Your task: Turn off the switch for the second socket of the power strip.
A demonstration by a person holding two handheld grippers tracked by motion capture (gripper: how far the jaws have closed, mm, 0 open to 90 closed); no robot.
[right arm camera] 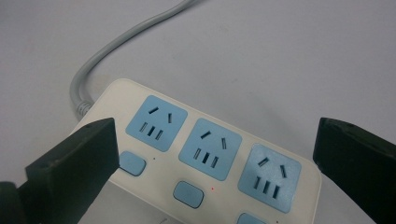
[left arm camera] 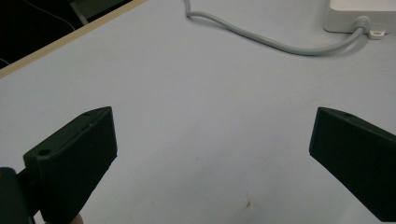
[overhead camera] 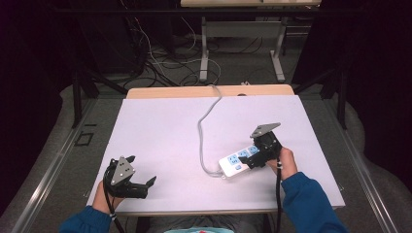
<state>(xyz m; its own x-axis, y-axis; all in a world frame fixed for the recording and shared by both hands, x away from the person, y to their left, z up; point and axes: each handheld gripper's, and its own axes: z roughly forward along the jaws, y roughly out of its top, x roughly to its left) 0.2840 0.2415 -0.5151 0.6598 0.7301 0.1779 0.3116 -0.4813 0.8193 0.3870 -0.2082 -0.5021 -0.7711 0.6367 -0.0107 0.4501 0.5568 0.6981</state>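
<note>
The right gripper [overhead camera: 253,161], jaws spread wide, hovers over a white plastic power strip [right arm camera: 205,158] with blue sockets. The left gripper [overhead camera: 145,184] gapes empty above the smooth bench [overhead camera: 165,131], grey cable [left arm camera: 280,44] ahead

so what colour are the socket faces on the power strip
Light blue, set in a white power strip body; the right gripper view shows them best.

A power strip [overhead camera: 239,162] lies on the table [overhead camera: 160,131], right of centre. Its cord [overhead camera: 203,127] runs back over the far edge. The left gripper [overhead camera: 145,187] sits near the front left corner.
</note>
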